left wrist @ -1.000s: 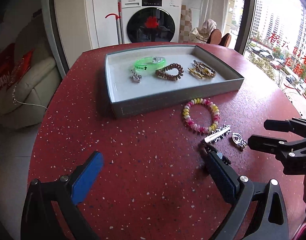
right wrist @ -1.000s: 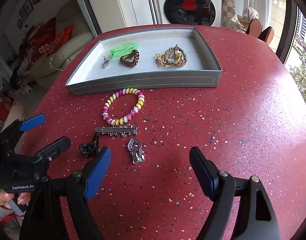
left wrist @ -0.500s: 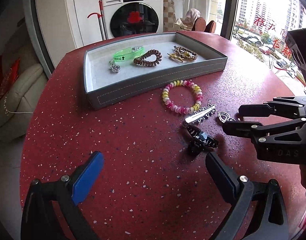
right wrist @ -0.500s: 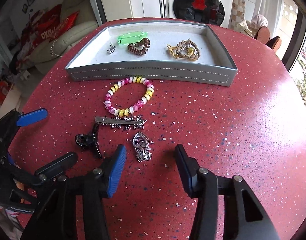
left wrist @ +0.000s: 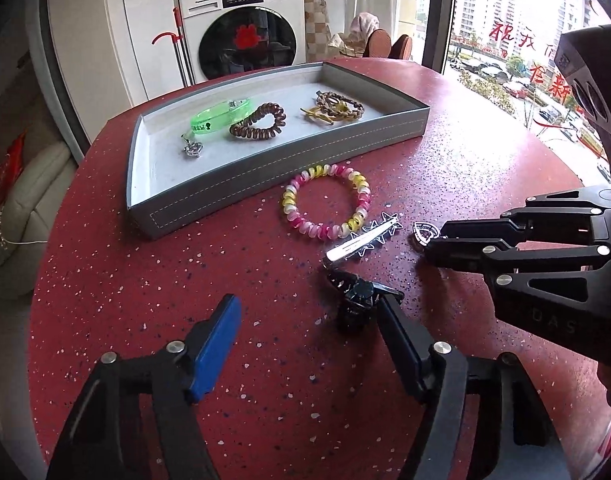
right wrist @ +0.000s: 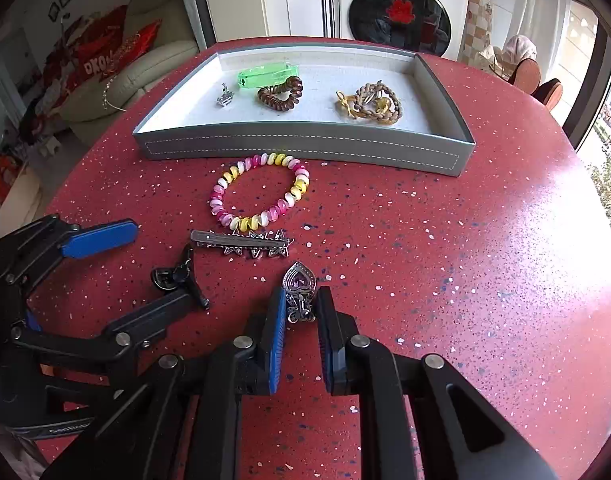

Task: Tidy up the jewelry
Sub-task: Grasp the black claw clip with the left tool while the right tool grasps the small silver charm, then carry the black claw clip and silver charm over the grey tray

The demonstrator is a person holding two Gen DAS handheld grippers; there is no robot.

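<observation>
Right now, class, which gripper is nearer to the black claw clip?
Left. The left gripper has the black claw clip beside its right finger. The right gripper sits further off, its fingers just closing around the silver heart brooch.

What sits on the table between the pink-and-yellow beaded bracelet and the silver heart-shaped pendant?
A silver hair clip with stars lies crosswise between the pink-and-yellow beaded bracelet and the silver heart-shaped pendant, clearest in the right wrist view.

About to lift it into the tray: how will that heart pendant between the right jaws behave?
The heart pendant looks like stiff, ornate metal, probably light. The right gripper pinches only its lower end, so it may pivot or slip. Flat-lying, it shouldn't roll.
</observation>
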